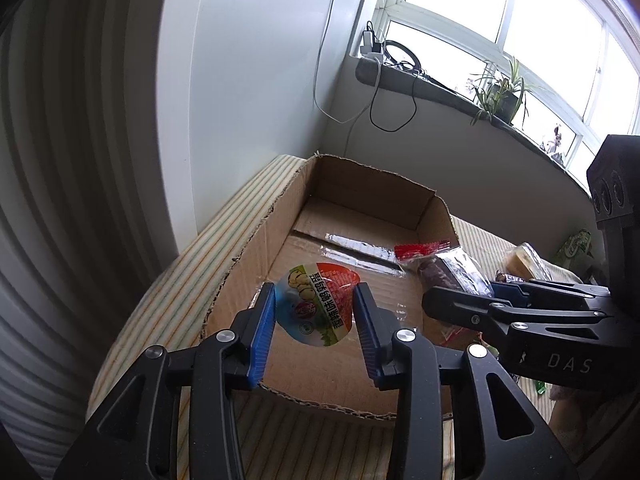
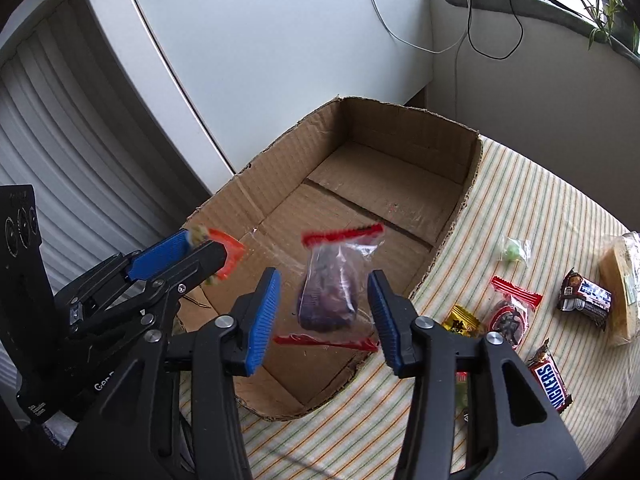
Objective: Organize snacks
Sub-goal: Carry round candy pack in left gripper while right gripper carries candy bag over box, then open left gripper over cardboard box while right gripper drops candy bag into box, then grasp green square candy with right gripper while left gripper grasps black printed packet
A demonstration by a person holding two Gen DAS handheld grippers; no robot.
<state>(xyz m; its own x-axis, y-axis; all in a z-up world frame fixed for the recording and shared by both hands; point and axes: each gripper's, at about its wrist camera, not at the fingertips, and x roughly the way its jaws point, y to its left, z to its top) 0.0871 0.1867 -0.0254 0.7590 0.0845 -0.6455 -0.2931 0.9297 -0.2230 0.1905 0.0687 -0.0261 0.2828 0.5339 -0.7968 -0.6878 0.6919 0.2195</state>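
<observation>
Both tongs tilt down over the open box (image 2: 400, 152) on the striped cloth (image 2: 540, 208).

The left gripper (image 1: 315, 312) pinches a round foil-lidded cup (image 1: 320, 304) between its blue pads; the right gripper (image 2: 323, 312) stands spread, pads clear of a red-edged pouch (image 2: 328, 292) lying between them above the box floor. Loose snacks — a Snickers bar (image 2: 550, 384) among them — lie on the cloth beside the box.

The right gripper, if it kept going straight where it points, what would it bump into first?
Probably the clear red-edged snack packet between the right gripper's open jaws, then the cardboard box floor beneath, though depth is hard to judge.
</observation>
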